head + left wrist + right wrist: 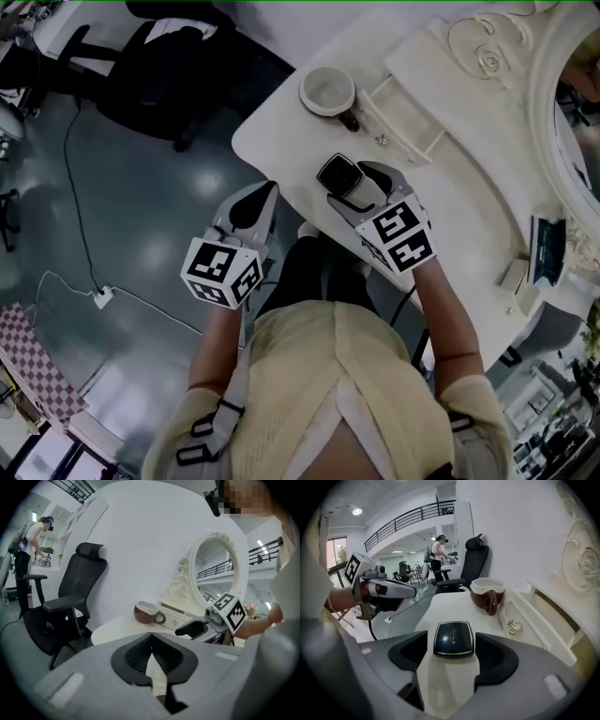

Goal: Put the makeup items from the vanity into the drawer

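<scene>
Fingers of the right gripper (352, 184) stand apart over the white desk (281, 131), with a black compact (338, 174) lying flat on the desk between them. In the right gripper view a gap shows on each side of the compact (453, 639), so neither pad touches it. Beyond the compact stands a brown mug (328, 92) with a white inside, near the rounded end of the desk. Just beside the mug a white drawer (398, 111) is pulled out from the vanity, with a small metal knob (514, 626) on its front. The carved frame of the mirror (544, 103) rises at the back of the desk.

The left gripper (255, 208) hangs off the desk's edge, above the grey floor (141, 216). Its fingers are closed against each other with nothing between them. A black office chair (65, 606) stands on the floor past the end of the desk.
</scene>
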Demonstrator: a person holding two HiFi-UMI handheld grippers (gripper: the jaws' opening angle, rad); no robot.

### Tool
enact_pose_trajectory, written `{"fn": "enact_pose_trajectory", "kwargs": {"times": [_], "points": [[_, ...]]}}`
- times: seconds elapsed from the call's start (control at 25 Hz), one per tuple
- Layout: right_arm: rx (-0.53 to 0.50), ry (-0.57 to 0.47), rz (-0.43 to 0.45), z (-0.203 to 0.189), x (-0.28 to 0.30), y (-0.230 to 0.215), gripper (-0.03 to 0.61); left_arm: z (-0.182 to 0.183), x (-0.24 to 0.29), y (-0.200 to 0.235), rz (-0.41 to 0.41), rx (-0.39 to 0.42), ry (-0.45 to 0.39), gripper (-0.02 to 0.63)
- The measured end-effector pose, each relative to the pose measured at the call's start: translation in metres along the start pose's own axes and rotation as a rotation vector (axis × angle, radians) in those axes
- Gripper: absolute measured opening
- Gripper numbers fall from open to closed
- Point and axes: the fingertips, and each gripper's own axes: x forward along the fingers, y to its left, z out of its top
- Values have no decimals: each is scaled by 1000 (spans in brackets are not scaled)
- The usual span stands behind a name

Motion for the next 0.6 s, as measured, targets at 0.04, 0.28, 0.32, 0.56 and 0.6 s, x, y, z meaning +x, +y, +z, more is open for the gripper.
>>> {"fn": "enact_pose_trajectory", "kwargs": {"times": [0.04, 0.28, 0.32, 0.56, 0.6], "points": [[2, 6, 2, -1, 2, 1, 318, -1, 1, 1, -1, -3, 3, -9], [-5, 37, -6, -5, 11, 2, 321, -5, 8, 8, -11, -14, 16, -9], [-7, 41, -11, -6, 12, 1, 321, -6, 9, 8, -15, -16, 19, -8], [-3, 70, -37, -14, 18, 0, 314, -8, 14, 12, -46, -17, 36, -9], [-1, 67, -42, -14, 18, 0, 311, -7, 15, 12, -53, -13, 40, -9]]}}
